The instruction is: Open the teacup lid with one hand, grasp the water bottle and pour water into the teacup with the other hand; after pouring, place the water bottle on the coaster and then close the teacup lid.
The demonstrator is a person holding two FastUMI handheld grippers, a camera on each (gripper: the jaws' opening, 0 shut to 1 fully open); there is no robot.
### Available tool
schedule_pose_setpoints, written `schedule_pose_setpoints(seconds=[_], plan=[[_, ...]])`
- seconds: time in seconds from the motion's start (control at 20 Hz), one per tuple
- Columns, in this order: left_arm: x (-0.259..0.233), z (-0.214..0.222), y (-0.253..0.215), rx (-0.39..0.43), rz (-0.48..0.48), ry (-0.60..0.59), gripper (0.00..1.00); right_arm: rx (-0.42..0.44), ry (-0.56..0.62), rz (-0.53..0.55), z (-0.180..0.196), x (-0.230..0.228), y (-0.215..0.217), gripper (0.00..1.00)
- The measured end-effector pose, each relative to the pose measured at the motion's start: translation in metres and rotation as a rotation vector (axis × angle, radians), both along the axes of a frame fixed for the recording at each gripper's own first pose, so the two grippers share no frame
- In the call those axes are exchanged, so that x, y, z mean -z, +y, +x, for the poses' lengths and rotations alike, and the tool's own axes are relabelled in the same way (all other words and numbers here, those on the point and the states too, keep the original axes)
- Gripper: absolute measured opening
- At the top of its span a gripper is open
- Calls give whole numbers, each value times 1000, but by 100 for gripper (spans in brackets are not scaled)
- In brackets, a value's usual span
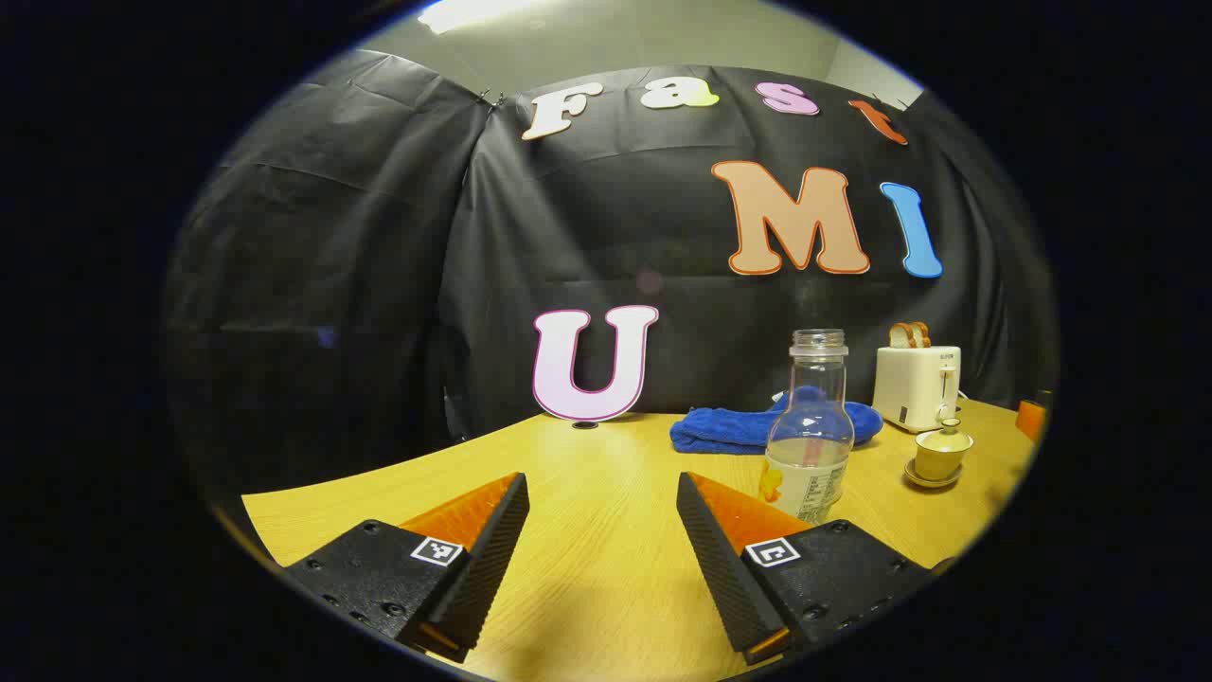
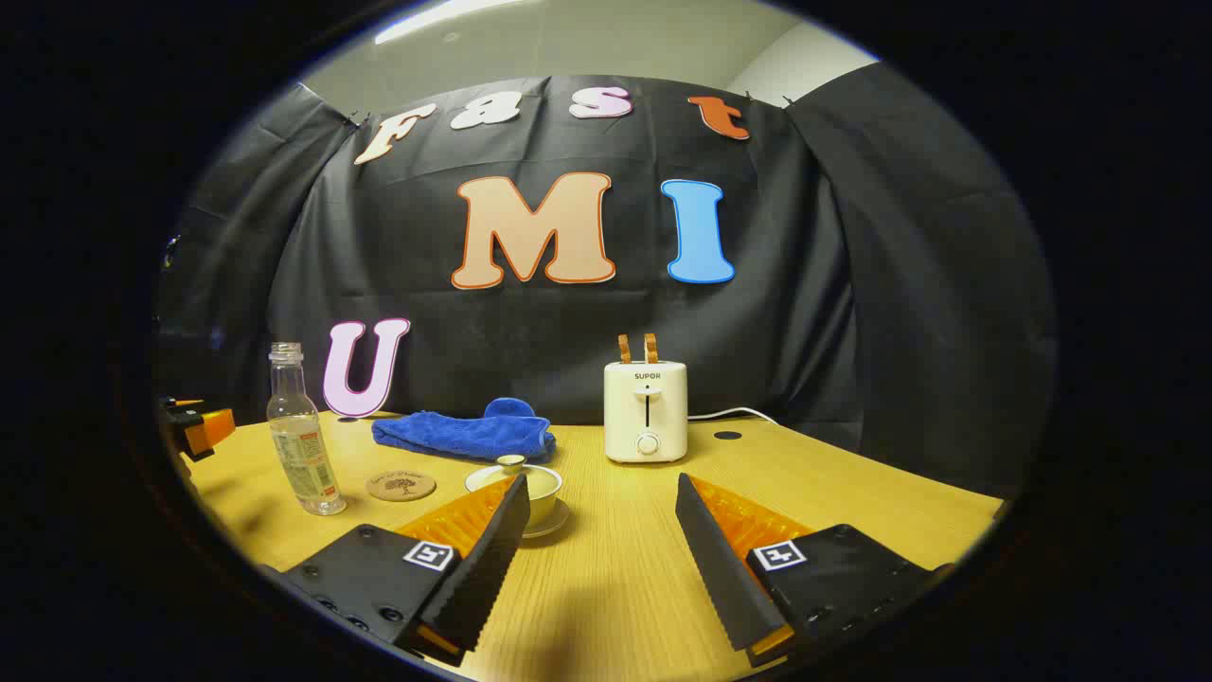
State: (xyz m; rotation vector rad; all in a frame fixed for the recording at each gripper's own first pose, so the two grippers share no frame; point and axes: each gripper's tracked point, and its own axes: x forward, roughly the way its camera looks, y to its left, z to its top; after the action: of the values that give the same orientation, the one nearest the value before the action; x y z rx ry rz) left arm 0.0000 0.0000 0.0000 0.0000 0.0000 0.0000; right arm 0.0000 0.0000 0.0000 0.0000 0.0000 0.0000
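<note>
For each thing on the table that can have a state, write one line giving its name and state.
water bottle: upright, uncapped, partly filled
teacup lid: on the teacup
coaster: bare
toaster: bread slices sticking up
blue towel: folded
left gripper: open
right gripper: open

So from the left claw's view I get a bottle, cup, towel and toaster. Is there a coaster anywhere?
Observer: Yes, a round coaster lies on the table between the bottle and the cup.
Operator: Is the right claw holding anything?
Observer: No, the right claw is open, with the cup just behind one finger.
Operator: Anything behind the toaster?
Observer: A white cord runs off from the toaster.
</note>
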Motion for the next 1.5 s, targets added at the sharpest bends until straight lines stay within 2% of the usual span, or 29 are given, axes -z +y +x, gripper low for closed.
schedule_pose_setpoints(seconds=[0.05, 0.9, 1.25, 1.5], plan=[[1, 0, 1, -5, 0, 0, 92, 0, 0, 0, 0, 0, 0, 99], [1, 1, 0, -5, 0, -2, 92, -8, -1, 1, 0, 1, 3, 98], [2, 2, -4, 13, -1, -5, 92, -164, 16, 7, 17, 4, 37, 97], [1, 2, -8, 32, -2, -5, 92, -228, 36, 8, 39, 9, 55, 98]])
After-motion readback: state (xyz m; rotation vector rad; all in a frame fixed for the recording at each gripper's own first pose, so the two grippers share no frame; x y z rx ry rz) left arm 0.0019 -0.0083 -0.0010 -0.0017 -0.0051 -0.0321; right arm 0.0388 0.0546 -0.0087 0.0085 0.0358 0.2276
